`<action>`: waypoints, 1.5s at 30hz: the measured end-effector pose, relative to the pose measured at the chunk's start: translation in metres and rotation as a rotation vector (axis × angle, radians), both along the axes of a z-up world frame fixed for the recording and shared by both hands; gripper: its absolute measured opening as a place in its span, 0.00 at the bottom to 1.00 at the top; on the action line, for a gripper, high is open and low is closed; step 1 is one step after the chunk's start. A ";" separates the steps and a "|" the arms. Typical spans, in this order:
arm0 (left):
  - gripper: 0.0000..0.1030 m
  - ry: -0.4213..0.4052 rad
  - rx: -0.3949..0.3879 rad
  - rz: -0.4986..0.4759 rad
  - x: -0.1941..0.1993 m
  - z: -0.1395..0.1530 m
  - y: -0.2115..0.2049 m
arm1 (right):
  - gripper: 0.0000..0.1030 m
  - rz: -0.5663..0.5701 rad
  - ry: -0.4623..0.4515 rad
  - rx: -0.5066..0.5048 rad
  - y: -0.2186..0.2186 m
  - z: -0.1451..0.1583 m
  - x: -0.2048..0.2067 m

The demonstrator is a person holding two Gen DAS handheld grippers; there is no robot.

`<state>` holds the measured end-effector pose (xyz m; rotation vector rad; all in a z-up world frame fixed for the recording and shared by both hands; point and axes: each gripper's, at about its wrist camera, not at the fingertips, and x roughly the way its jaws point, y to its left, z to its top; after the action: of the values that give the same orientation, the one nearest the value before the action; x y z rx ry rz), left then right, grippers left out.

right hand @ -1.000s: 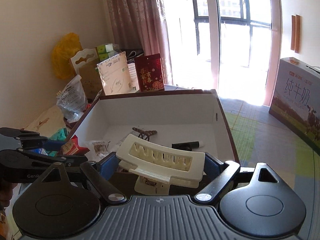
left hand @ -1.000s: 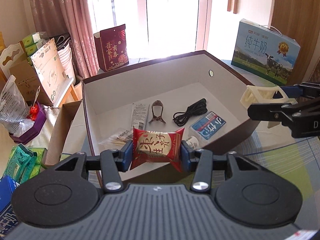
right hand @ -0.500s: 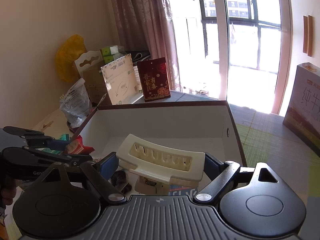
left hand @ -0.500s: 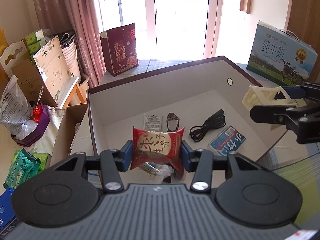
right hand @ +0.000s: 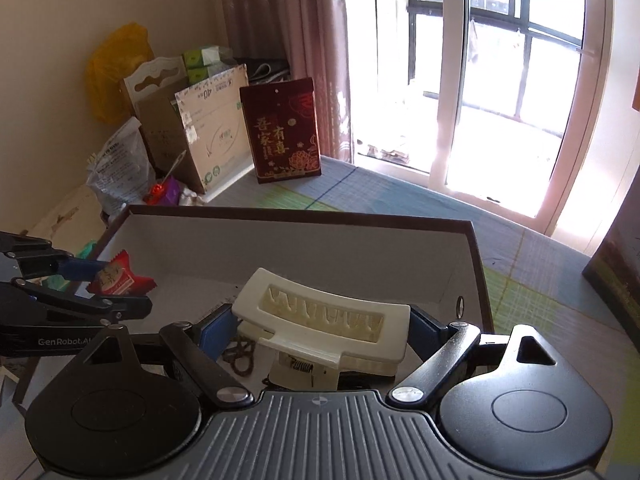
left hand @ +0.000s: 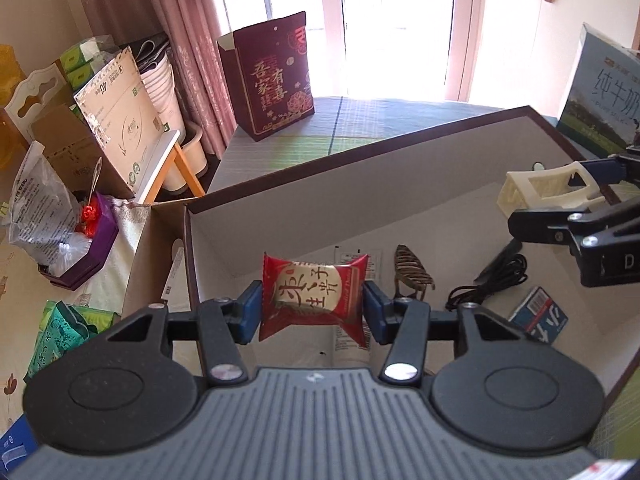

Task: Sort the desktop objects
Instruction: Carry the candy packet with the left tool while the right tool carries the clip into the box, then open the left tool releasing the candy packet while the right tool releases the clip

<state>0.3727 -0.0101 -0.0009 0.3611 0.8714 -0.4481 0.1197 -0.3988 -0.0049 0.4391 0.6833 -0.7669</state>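
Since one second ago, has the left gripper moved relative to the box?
Yes. The left gripper, with the red snack packet, has advanced from the box's near wall to over its floor.

I note the open box [left hand: 400, 184] on the table, both grippers over it. The left gripper [left hand: 312, 312] stands over the box's near left part, a snack packet [left hand: 314, 300] between its pads. The right gripper [right hand: 320, 332] stands to its right, a hair claw [right hand: 324, 316] between its pads. On the box floor beyond the packet I see a small hair clip [left hand: 412, 276]; right of it a coiled cable [left hand: 492, 284]; nearer and right of that a card packet [left hand: 540, 314]. Behind the box stands a gift bag [left hand: 272, 80]; at far right, a milk carton [left hand: 604, 96].
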 end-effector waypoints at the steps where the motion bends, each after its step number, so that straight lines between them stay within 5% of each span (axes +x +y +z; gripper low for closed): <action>1: 0.46 0.008 0.009 0.005 0.006 -0.003 -0.002 | 0.83 0.002 0.012 0.012 -0.005 -0.004 0.004; 7: 0.47 0.052 0.051 0.013 0.031 -0.025 -0.012 | 0.83 0.011 0.055 0.064 -0.029 -0.018 0.023; 19: 0.54 -0.011 0.153 -0.074 0.042 -0.040 -0.033 | 0.83 0.039 0.129 0.098 -0.049 -0.040 0.040; 36: 0.83 -0.045 0.144 -0.112 0.041 -0.047 -0.042 | 0.83 0.036 0.147 0.093 -0.055 -0.049 0.035; 45: 0.87 -0.054 0.130 -0.112 0.041 -0.045 -0.038 | 0.85 0.013 0.124 0.059 -0.055 -0.047 0.030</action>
<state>0.4140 -0.0477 -0.0454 0.5414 0.8325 -0.4845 0.1498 -0.4540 -0.0523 0.4427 0.8258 -0.7676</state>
